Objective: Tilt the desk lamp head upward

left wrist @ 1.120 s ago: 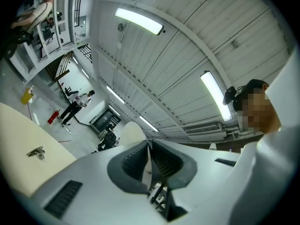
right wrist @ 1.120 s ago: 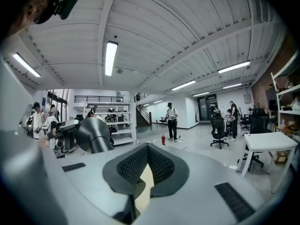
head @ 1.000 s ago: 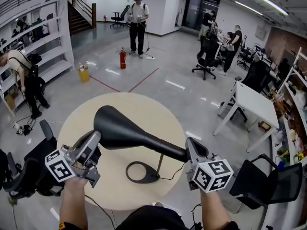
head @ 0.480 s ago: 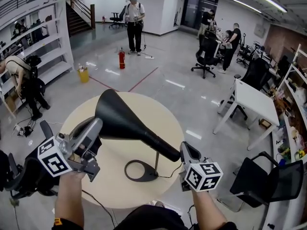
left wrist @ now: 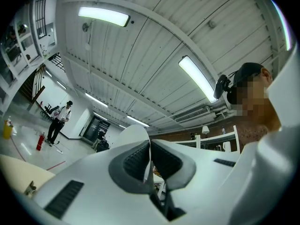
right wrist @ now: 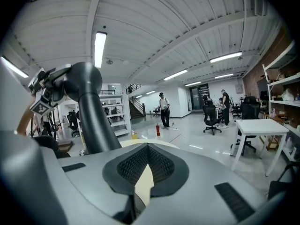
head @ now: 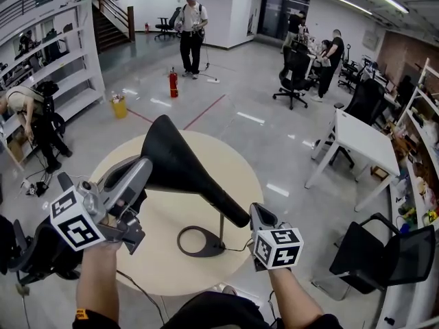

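Observation:
A black desk lamp stands on the round beige table (head: 236,166). Its cone-shaped head (head: 168,157) slants steeply up to the left, and its ring base (head: 199,242) lies flat. My left gripper (head: 139,173) is at the head's lower left edge. Its jaws have just been closing and are shut on the lamp head's thin rim (left wrist: 149,159). My right gripper (head: 255,213) sits by the low end of the lamp's neck (head: 230,213). In the right gripper view the neck (right wrist: 91,114) rises left of the right gripper (right wrist: 147,150), which is shut with only the table showing through the slit.
The lamp's cord (head: 241,249) trails right from the base. A black office chair (head: 41,249) stands at the table's left and another (head: 377,256) at its right. A white desk (head: 363,142) and several people stand farther off on the shiny floor.
The lamp head's wide end has swung upward, from nearly level to steeply tilted. My left gripper rose with it. My right gripper sank a little at the neck's low end.

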Demonstrator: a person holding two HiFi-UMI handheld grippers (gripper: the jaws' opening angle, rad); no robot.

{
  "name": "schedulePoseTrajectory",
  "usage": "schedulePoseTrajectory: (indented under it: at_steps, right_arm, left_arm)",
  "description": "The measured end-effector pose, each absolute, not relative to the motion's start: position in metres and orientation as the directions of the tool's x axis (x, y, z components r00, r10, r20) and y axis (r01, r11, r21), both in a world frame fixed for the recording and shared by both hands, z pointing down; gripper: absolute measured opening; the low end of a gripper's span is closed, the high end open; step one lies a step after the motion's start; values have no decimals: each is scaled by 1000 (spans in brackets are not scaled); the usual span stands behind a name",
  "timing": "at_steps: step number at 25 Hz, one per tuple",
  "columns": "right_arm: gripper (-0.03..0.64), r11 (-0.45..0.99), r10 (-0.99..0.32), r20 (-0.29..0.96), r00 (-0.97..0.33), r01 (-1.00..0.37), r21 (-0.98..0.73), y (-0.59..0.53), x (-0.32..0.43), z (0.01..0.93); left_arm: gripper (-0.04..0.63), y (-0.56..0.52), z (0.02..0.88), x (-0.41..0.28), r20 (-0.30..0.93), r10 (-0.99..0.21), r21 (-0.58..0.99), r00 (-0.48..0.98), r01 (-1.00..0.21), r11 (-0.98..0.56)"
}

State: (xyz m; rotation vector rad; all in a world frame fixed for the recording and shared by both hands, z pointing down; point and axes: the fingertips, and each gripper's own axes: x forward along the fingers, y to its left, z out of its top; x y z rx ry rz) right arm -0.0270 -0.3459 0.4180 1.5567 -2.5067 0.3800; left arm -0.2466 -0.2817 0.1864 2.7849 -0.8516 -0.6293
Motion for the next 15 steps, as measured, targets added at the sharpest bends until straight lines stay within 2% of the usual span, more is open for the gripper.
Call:
schedulePoseTrajectory:
  at_steps: [4,6,9,12,15]
  right_arm:
    - [15,511,-764,392,-513,-851,-117,-332,-66,466]
    - [15,543,-738,425,-525,-835,-88,-323,-87,481]
    - [15,531,-732,444,-517,-841,-104,-319,-81,494]
    - [15,428,-812,388,-436,-897,-110,-332,-48,480]
    - [15,302,-913,260,-316,-949,-95,-346,-7,436]
  left_arm:
    - [59,-279,182,-240,-345,-531,273,773,-459,-845]
    - [60,-279,180,-238,-336,-545,265,768,-478,-837]
    - [58,-283,184,-243,-331,-577,279,747,-507,-816]
    - [60,-282,186,-247,-337,-574,278,746,-503,-818]
    - [59,-284,188,-249,-342,-573,277,744,-503,-819]
